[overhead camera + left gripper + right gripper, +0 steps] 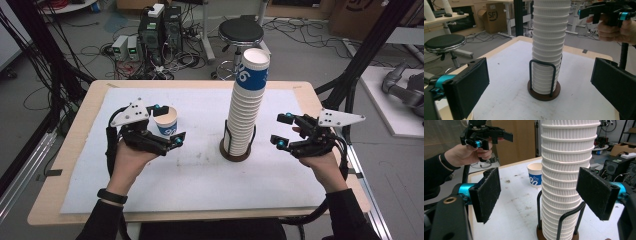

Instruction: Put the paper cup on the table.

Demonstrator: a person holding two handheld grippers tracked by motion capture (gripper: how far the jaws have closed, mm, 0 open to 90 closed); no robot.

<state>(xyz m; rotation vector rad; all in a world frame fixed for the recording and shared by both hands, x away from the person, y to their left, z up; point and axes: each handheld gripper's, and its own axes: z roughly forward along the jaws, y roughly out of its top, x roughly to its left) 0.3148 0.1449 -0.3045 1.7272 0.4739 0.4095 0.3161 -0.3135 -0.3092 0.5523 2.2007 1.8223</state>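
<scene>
One paper cup (166, 121) is seen standing alone on the white mat (195, 175) at centre left of the high view, just beside the left gripper (165, 125), whose jaws are spread wide with nothing between the pads; in the left gripper view, both black pads are seen far apart, with the stack framed between them farther off. The tall stack of cups (246, 105) is held in a wire-and-wood holder (235, 150) at the middle of the frame. The right gripper (281, 131) is held to the right of the stack, its jaws parted at a middling width and empty, the stack lying beyond them and untouched, as is shown in the right gripper view. By this layout, the work is judged to be the taking of cups off the stack and setting them out: one cup is judged already set down, and the bulk of the stack is left to be dealt with. By count, one loose cup, one stack, one holder, one mat and two grippers are seen; the cups within the stack cannot be counted exactly, since the lower ones are too finely packed.
</scene>
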